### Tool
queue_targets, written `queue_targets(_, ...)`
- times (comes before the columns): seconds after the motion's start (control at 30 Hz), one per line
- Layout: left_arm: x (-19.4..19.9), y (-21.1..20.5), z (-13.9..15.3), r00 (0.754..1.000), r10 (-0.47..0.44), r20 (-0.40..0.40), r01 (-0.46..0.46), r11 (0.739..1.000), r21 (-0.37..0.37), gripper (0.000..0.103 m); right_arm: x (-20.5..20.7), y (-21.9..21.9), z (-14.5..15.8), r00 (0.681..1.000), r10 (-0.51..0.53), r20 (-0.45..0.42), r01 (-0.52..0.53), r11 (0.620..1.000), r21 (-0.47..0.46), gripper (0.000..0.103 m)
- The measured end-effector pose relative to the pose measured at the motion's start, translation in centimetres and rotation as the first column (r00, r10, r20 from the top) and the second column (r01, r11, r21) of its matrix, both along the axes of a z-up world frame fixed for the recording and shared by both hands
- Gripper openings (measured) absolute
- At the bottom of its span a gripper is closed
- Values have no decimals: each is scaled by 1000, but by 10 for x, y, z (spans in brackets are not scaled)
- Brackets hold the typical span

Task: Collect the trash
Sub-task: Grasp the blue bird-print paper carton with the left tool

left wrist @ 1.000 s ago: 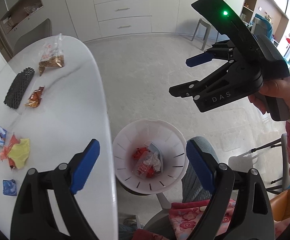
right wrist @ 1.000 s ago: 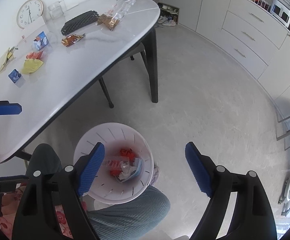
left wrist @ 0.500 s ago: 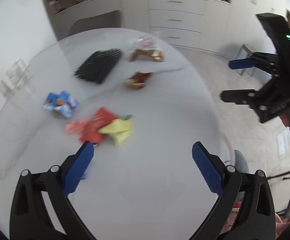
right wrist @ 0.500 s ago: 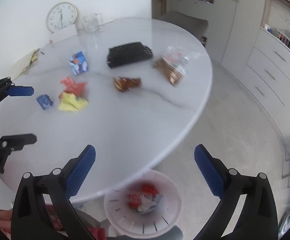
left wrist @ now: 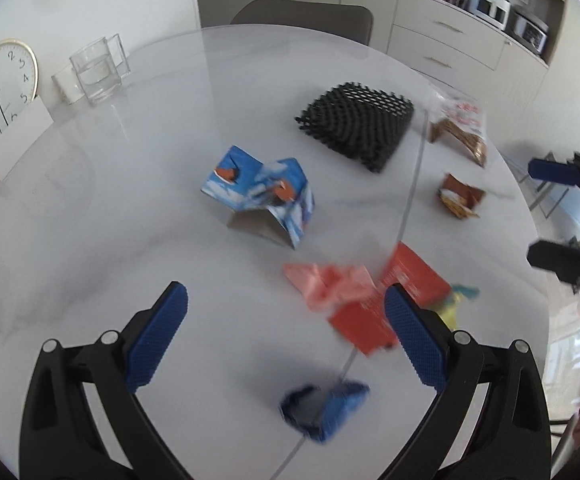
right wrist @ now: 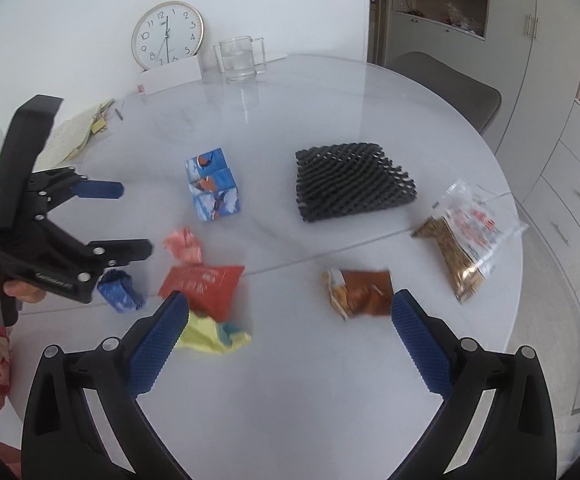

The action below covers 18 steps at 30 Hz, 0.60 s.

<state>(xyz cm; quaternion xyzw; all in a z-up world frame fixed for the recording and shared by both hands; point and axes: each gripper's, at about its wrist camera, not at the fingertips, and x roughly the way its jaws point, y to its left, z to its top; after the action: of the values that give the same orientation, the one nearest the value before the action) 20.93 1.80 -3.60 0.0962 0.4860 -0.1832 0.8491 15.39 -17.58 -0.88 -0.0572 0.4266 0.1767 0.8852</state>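
From the left wrist view, we judged the step in hand to be the reach for the next piece of trash: our left hand-held gripper (left wrist: 286,322) hung over the white marble-look table (left wrist: 110,208) with its blue-padded jaws spread wide and nothing between them. Just below the gap lay a small crumpled blue wrapper (left wrist: 323,408), blurred but plainly resting on the table. Beyond it sat a flat red packet (left wrist: 373,320) touching a crumpled pink wrapper (left wrist: 329,284), and farther off a folded blue printed carton (left wrist: 262,196). We reckoned the next move called for lowering the jaws to either side of the blue wrapper and closing on it. At the right edge our right hand-held gripper (left wrist: 549,216) showed side-on, its jaws parted

From the right wrist view, our right hand-held gripper (right wrist: 286,338) was likewise wide open and empty, angled down at the table. Nearest its jaws lay a crumpled yellow wrapper (right wrist: 210,334) beside the left pad and a brown-orange foil snack wrapper (right wrist: 359,290) near the right pad; either seemed a fair target. The left hand-held gripper (right wrist: 126,220) appeared here at the left, held in a hand (right wrist: 20,290), tilted downward with the small blue wrapper (right wrist: 120,290) just beneath its lower finger. Farther back lay a black foam mesh sleeve (right wrist: 349,186) and a clear bag of brown snacks (right wrist: 465,240). No bin showed in either view
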Motion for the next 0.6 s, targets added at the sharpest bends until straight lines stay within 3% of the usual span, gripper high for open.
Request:
queue_targets(0.23, 42, -1, -19, 991, 102, -82, -105, 994, -40, 94, 26, -4, -4, 1000, -18, -14, 18, 1000, 11, 100)
queue_targets(0.4, 52, 0, -12, 967, 214, -138, -222, 974, -52, 94, 39, -10, -5, 999, -40, -20, 40, 999, 31, 100)
queue_targets(0.47, 62, 2, -11, 928, 300, -220, -320, 945, -63, 94, 42, -13, -5, 999, -41, -23, 42, 998, 48, 100)
queue_targets(0.53, 71, 5, -13, 872, 395, -290, -427, 902, -57, 94, 43, -16, -4, 999, -40, -19, 41, 998, 56, 100)
queue_targets(0.6, 78, 8, -12, 802, 500, -329, -544, 837, -54, 94, 41, -21, -3, 999, -35, -10, 35, 997, 64, 100)
